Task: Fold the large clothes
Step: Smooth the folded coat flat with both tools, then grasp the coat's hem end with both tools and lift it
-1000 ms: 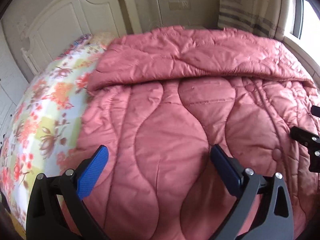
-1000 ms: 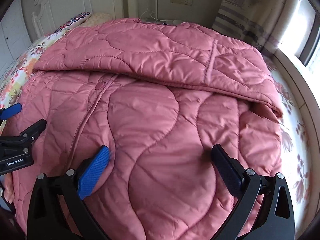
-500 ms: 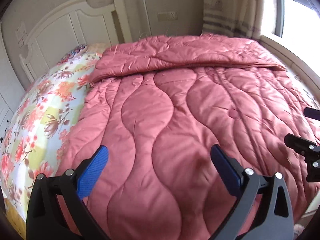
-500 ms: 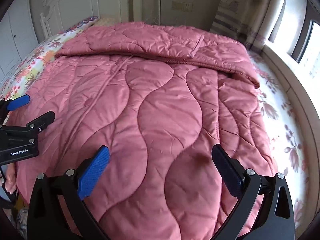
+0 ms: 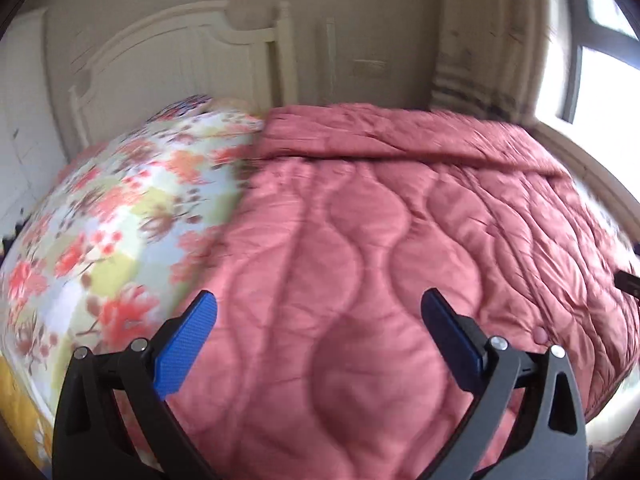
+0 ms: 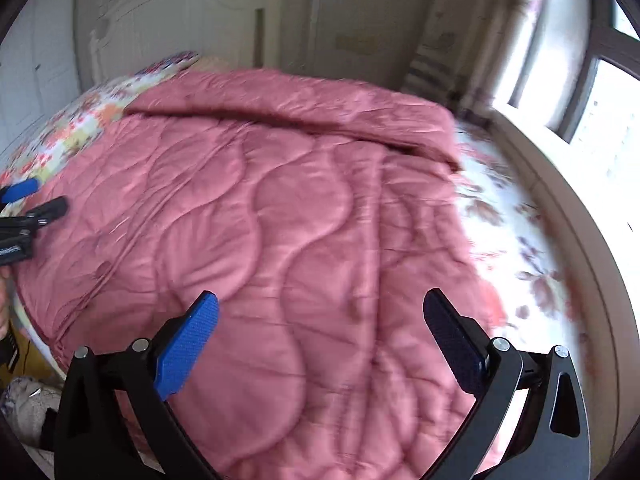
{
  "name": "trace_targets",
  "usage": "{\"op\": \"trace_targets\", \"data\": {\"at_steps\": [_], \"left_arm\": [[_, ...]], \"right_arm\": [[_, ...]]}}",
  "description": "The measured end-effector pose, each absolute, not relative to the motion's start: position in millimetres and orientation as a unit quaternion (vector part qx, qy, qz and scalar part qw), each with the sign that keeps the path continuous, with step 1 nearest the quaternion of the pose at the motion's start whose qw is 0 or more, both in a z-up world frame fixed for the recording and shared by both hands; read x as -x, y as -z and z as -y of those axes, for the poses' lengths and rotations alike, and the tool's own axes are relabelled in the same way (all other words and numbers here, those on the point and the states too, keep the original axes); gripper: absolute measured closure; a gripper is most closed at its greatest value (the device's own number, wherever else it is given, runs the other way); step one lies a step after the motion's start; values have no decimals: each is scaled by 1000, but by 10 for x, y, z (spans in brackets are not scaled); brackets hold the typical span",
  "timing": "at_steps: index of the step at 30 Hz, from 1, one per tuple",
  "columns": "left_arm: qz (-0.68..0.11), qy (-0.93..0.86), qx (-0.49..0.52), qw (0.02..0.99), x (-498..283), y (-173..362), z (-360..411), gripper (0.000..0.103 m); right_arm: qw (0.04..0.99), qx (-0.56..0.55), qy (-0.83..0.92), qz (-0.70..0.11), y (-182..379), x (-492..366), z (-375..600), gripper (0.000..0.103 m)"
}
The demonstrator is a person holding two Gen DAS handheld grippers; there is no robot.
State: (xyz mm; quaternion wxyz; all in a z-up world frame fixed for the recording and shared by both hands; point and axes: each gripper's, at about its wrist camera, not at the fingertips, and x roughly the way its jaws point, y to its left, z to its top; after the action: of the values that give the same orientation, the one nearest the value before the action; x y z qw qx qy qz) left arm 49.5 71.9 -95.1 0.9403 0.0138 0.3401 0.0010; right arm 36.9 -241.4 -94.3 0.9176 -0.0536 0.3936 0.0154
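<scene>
The pink quilted garment (image 5: 360, 248) is spread flat on the bed (image 5: 120, 216), its long axis running toward the headboard (image 5: 168, 60), where 1 band is already turned back. The left gripper (image 5: 318, 340) and right gripper (image 6: 320, 340) are held spread and empty above the padded, wavy-stitched near hem.

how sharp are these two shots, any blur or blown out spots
Left wrist view: motion blur smears the floral bedsheet and pink quilt, while the left gripper stays crisp; the window is blown out. Right wrist view: the quilt and sheet are blurred too, the right gripper is sharp, and window glare washes out the right edge; fisheye bends the bed.
</scene>
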Motion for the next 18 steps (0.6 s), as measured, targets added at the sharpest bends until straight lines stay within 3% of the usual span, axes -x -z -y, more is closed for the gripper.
{"op": "trace_targets", "data": {"at_steps": [7, 14, 16, 18], "left_arm": [[-366, -50, 94, 925, -482, 1149, -1588, 2], [-376, 2, 105, 921, -466, 1300, -1587, 2], [-377, 52, 112, 918, -451, 1285, -1423, 2], [-377, 65, 103, 918, -457, 1279, -1288, 2]], "right_arm": [[905, -50, 54, -418, 1071, -234, 3247, 5], [897, -93, 16, -431, 1318, -114, 3278, 5], [901, -106, -5, -421, 1289, -111, 3209, 24], [901, -124, -32, -415, 1258, -151, 3114, 28]]}}
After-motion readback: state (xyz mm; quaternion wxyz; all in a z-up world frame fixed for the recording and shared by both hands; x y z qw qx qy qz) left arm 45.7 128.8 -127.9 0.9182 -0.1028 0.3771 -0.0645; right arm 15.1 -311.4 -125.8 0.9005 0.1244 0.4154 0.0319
